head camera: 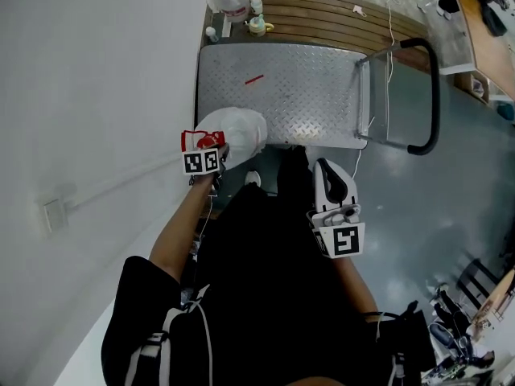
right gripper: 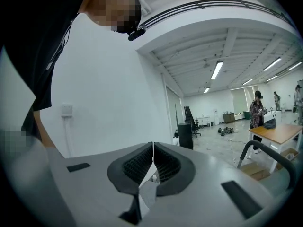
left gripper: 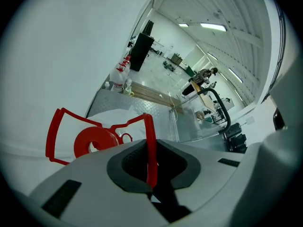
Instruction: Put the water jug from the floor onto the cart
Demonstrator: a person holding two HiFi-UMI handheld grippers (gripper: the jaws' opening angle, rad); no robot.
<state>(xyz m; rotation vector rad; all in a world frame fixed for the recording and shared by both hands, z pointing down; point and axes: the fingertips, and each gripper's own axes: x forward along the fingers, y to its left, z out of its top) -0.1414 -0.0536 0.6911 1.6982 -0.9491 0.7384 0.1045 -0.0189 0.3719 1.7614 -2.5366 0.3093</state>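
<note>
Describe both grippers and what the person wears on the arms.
Both the left gripper and right gripper have smooth white-grey bodies, dark ribbed pads and a cube of black-and-white square markers. The person wears a black short-sleeved top; a thin white cable runs down it.

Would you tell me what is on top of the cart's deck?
Only a small red strip shows on the deck. The water jug, held by the left gripper, covers its near left corner.

Red-handled white jug [head camera: 241,131] at cart [head camera: 314,95] edge
</note>
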